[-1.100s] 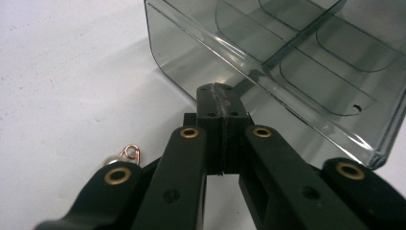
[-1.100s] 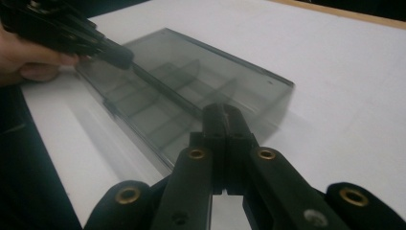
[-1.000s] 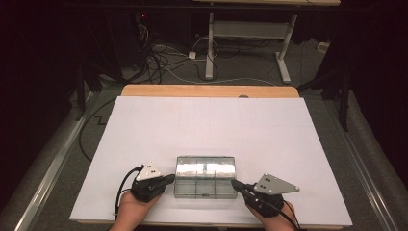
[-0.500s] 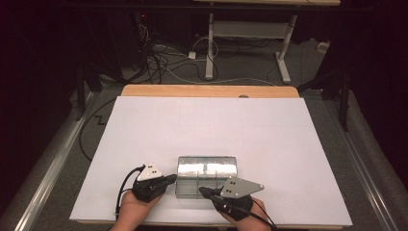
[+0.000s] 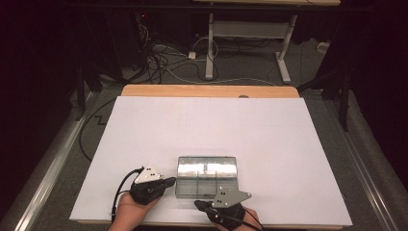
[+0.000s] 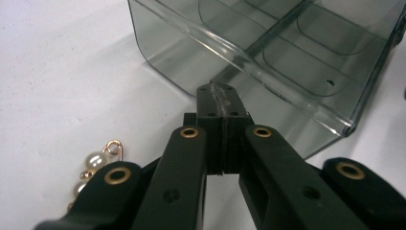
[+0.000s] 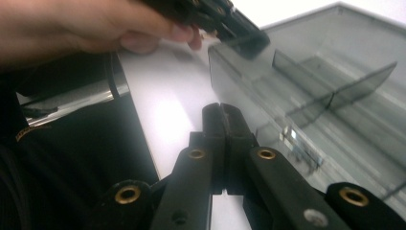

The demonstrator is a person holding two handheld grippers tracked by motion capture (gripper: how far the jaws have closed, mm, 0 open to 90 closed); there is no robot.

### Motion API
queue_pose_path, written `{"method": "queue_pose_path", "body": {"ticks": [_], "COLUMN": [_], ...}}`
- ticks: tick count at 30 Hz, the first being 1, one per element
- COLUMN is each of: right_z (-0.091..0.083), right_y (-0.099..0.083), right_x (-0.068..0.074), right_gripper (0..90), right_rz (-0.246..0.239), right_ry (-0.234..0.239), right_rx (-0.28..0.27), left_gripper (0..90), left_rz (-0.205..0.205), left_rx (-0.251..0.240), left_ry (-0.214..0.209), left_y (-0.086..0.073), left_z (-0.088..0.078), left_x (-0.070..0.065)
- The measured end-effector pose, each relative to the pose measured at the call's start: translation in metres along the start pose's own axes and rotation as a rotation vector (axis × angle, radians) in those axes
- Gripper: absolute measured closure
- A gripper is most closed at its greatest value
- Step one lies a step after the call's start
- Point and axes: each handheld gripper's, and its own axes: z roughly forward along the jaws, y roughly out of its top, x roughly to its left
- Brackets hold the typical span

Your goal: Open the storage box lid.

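Clear divided box [image 5: 207, 175] at the table's near edge, braced at its left end by left gripper [image 5: 166, 183] and approached at its front by right gripper [image 5: 198, 205], both jaws closed empty, likely steadying it for opening.

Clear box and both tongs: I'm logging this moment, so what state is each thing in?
Clear box: lid open, compartments look empty, flat on the white table.
Left tongs: shut, nothing between them, tips at the box's wall.
Right tongs: shut, nothing between them, by the box's near edge.
Pearl trinket: lying loose on the table beside the left tongs.
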Motion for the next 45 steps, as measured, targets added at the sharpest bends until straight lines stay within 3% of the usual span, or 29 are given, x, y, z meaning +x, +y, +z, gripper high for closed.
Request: {"method": "queue_pose_path", "body": {"ticks": [3, 10, 12, 20, 45], "right_z": [0.000, -0.001, -0.003, -0.007, -0.008], "right_y": [-0.004, -0.013, -0.015, -0.018, -0.020], "right_x": [-0.003, -0.011, -0.014, -0.018, -0.023], "right_gripper": [90.0, 90.0, 90.0, 90.0, 90.0], "right_rz": [0.027, 0.062, 0.085, 0.128, 0.165], "right_ry": [-0.002, -0.012, -0.013, -0.033, -0.015], "right_rx": [0.012, 0.057, 0.061, 0.069, 0.032], "left_gripper": [87.6, 87.6, 87.6, 87.6, 87.5], "left_rz": [0.001, 0.003, 0.022, 0.018, 0.018], "left_rx": [-0.002, 0.013, 0.021, 0.019, 0.005], "left_ry": [0.013, 0.002, 0.015, 0.009, 0.008], "left_y": [-0.001, 0.000, 0.001, 0.001, 0.001], "left_z": [-0.003, 0.001, 0.003, 0.003, 0.003], "left_x": [-0.001, 0.000, -0.003, -0.003, -0.005]}}
